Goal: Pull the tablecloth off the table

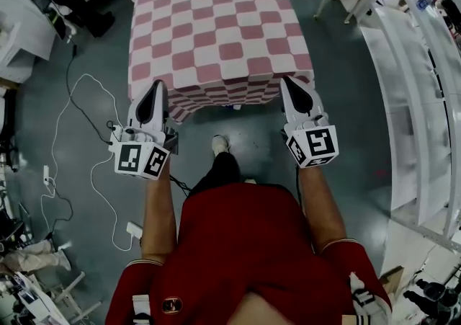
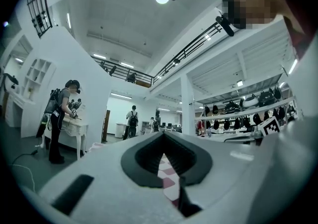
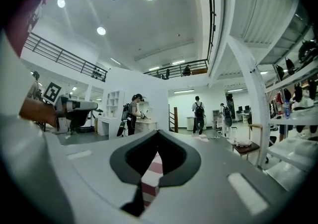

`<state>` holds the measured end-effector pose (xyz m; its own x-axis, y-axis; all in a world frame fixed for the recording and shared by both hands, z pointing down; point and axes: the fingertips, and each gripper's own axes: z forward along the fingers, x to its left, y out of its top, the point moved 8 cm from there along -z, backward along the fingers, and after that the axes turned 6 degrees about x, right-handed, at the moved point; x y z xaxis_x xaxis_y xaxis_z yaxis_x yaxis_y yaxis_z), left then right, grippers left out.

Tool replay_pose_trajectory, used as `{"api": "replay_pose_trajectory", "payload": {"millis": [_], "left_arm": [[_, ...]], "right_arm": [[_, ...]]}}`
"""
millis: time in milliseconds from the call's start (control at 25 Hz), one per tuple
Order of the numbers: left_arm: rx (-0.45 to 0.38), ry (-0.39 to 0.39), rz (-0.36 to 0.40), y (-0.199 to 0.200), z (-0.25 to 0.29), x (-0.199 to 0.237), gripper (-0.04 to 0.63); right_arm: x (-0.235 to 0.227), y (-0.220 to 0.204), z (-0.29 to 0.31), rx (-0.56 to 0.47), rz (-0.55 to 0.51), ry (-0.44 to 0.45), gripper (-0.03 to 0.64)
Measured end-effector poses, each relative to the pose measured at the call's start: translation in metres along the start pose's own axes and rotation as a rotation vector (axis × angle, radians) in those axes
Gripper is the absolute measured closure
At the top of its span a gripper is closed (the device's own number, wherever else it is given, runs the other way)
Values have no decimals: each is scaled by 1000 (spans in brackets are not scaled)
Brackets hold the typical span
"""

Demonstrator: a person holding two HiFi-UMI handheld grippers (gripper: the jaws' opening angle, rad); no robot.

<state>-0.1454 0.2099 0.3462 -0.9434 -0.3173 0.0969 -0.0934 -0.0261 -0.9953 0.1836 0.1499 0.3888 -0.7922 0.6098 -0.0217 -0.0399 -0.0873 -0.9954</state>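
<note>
Currently I log left gripper (image 1: 156, 88) and right gripper (image 1: 287, 84) each clamped on the tablecloth's (image 1: 216, 28) near corners, cloth extending straight ahead, equidistant.

A big, high-ceilinged recording lab: mezzanine railing (image 3: 64, 58) overhead, white display shelves (image 1: 405, 122) at three o'clock, a backpack-wearing person (image 2: 60, 118) working nearby.

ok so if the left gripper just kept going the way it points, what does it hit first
The left gripper is shut on the hanging near edge of the checked tablecloth, so it would push into that drape first, probably the hidden table edge next.
</note>
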Motion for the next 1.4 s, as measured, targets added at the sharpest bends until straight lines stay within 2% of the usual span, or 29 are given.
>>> {"api": "replay_pose_trajectory", "payload": {"millis": [280,760,1040,1400], "left_arm": [[0,-32,-22,-5,53,66,592],[24,-142,-16,-34,136,157,594],[64,-175,-29,-44,172,177,593],[104,-147,-16,-46,225,157,594]], "right_arm": [[-12,10,70,43,-17,-53,603],[-22,14,182,91,-83,-123,603],[-51,11,218,150,-93,-152,603],[-123,-7,238,223,-84,-162,603]]}}
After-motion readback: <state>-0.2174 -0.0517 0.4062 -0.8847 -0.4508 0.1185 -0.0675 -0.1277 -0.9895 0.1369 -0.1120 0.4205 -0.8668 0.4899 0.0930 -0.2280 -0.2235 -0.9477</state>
